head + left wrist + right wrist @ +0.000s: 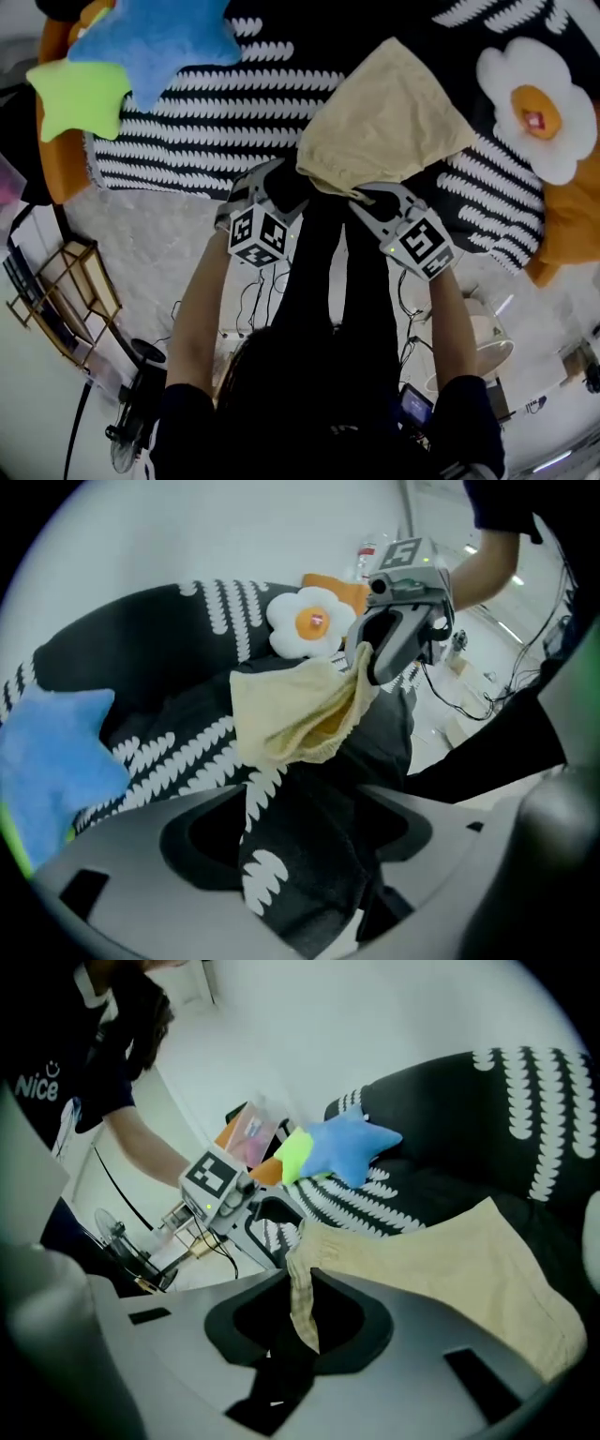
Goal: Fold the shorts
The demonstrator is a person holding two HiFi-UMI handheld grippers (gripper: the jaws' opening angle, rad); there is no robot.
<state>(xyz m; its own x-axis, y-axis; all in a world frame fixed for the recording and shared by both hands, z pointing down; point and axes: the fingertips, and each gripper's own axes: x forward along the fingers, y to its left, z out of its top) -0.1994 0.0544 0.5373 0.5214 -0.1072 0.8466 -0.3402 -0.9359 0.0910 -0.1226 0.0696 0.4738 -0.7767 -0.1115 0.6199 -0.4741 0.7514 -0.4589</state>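
Pale yellow shorts (389,122) lie on a black blanket with white leaf rows (206,112), their near edge lifted. My right gripper (361,195) is shut on that edge; in the right gripper view a strip of the waistband (302,1307) hangs pinched between the jaws (295,1321). My left gripper (281,183) sits just left of the shorts, and its jaws (300,846) stand wide open with a fold of the black blanket (300,874) bulging between them. The left gripper view shows the shorts (291,714) ahead, hanging from the right gripper (394,639).
A blue star cushion (159,37) and a green one (75,94) lie at the blanket's far left. A fried-egg cushion (539,108) lies at the right beside an orange cushion (567,225). Cables (258,291) and a wooden rack (66,281) are on the pale floor near my legs.
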